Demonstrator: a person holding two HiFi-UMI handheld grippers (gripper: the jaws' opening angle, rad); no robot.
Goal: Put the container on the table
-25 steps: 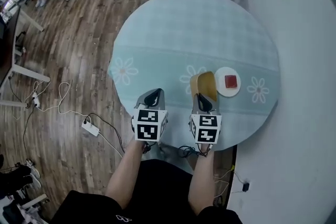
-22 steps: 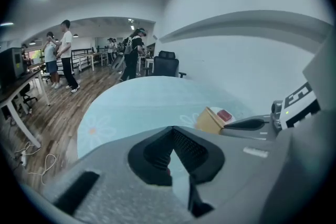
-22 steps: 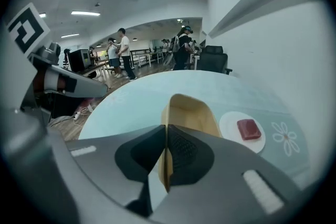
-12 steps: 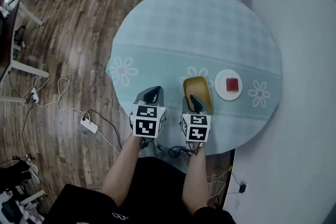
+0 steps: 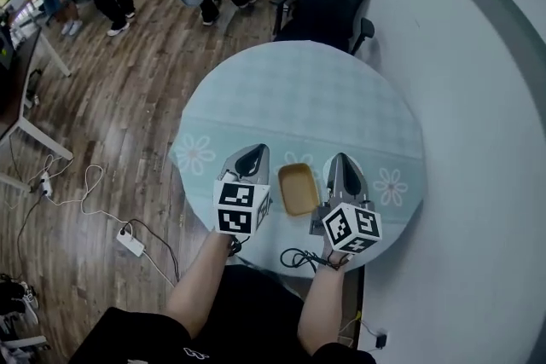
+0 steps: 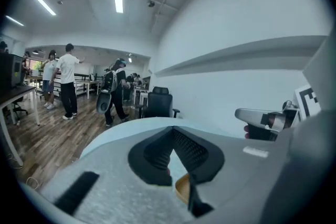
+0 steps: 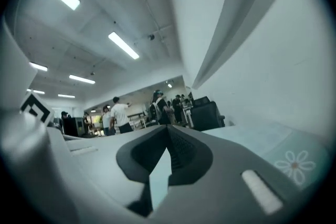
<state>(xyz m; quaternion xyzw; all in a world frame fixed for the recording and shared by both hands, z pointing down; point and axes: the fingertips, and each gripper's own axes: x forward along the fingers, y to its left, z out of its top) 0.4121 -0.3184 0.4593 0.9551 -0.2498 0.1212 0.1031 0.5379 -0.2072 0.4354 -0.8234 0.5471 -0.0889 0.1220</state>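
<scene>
Head view shows the round table [image 5: 341, 89] under its pale blue flowered cloth. The left gripper [image 5: 253, 152] and right gripper [image 5: 341, 159] hang over its near edge, each with jaws pressed together on nothing. The yellow container [image 5: 298, 188] sits on the cloth between them, held by neither.

The container [image 5: 299, 188] is a shallow tan tray, rectangular with rounded corners. It sits flat on the table [image 5: 307, 89] with its open side up, showing a plain inner floor and a low rim all round. The table is round and draped in a pale blue checked cloth with a band of white flower prints. The container rests on that band, close to the table's near edge, its long sides running away from that edge.
</scene>
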